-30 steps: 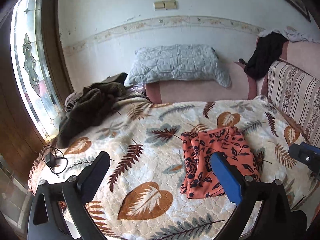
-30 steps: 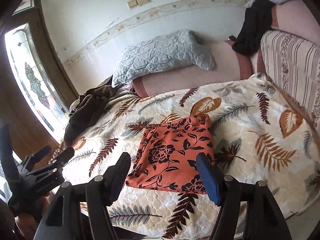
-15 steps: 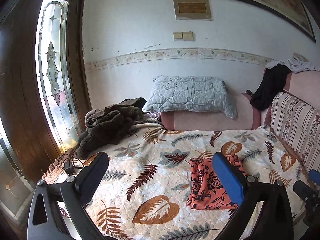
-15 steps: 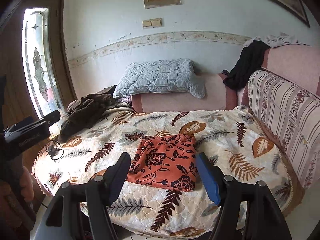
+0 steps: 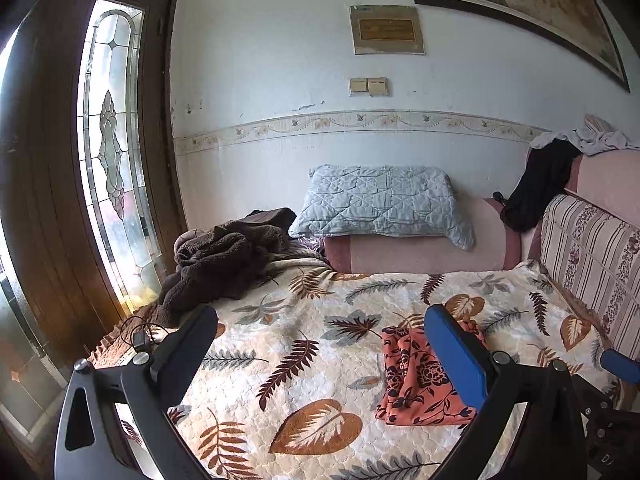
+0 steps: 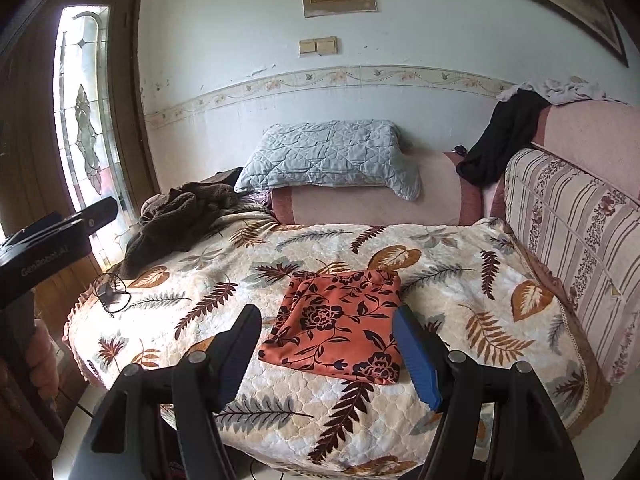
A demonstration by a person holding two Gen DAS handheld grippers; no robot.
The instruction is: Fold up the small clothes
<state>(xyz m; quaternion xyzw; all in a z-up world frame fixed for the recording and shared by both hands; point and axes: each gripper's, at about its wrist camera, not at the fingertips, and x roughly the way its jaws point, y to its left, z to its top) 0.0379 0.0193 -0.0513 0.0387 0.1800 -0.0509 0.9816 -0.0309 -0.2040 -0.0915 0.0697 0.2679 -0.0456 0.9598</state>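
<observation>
A small orange cloth with a dark flower print (image 6: 340, 328) lies folded in a flat, roughly square packet on the leaf-patterned bedspread (image 6: 460, 304), near its front edge. My right gripper (image 6: 326, 314) hovers above and in front of it, open and holding nothing. My left gripper (image 5: 320, 314) is also open and empty, held back to the left of the cloth (image 5: 412, 376), which its blue finger partly covers. The left gripper's body (image 6: 60, 236) shows at the left edge of the right wrist view. A blue pad (image 5: 618, 364) of the right gripper shows at the right edge of the left wrist view.
A brown fleece heap (image 5: 224, 260) lies at the back left. A grey quilted pillow (image 5: 380, 200) rests on a pink bolster (image 5: 420, 256). A black garment (image 5: 540, 188) hangs over the striped backrest (image 5: 592, 248) at the right. A dark cable (image 6: 110, 292) lies at the front left corner.
Both grippers have drawn back and risen away from the bed, so more wall shows. The folded cloth has stayed in place. Both grippers have stayed open.
</observation>
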